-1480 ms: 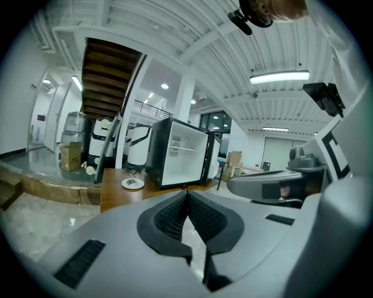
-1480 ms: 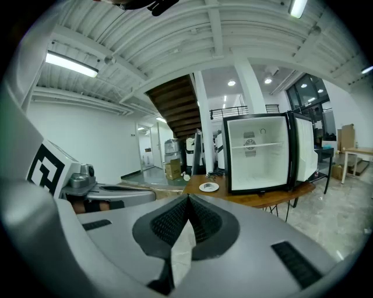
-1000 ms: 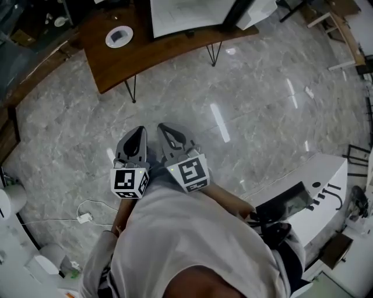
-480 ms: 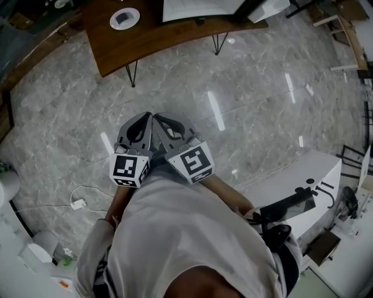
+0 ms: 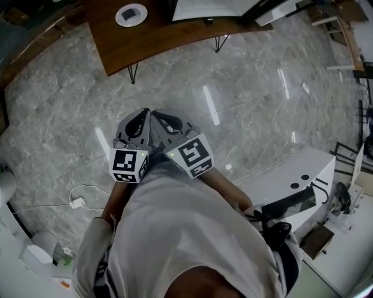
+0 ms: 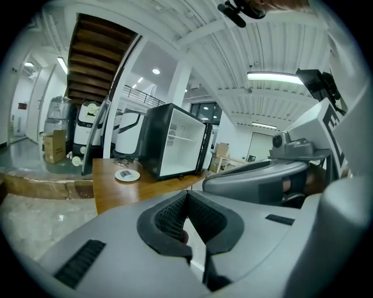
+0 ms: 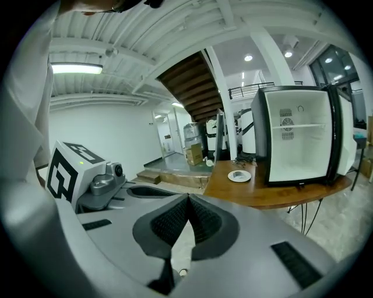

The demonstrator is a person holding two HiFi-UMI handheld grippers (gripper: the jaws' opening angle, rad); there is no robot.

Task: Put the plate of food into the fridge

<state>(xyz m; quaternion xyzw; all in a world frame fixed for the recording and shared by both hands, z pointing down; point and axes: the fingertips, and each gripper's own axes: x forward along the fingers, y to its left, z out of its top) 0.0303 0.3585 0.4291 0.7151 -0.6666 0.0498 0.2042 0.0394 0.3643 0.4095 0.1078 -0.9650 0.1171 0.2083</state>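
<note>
Grey marble floor (image 5: 250,87) spreads below a wooden table (image 5: 151,43) at upper left bearing the open fridge (image 7: 297,137), while left gripper (image 6: 186,195) and right gripper (image 7: 187,201), both pinched shut and empty, sit side by side at centre, apparently idle until within reach of the plate of food (image 5: 131,14) beside that fridge.

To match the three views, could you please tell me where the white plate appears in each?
Head view: plate at the top edge, left of middle.
Left gripper view: plate left of middle, beside the open fridge.
Right gripper view: plate right of middle, left of the fridge.
Shared landmark: the wooden table under it.
</note>
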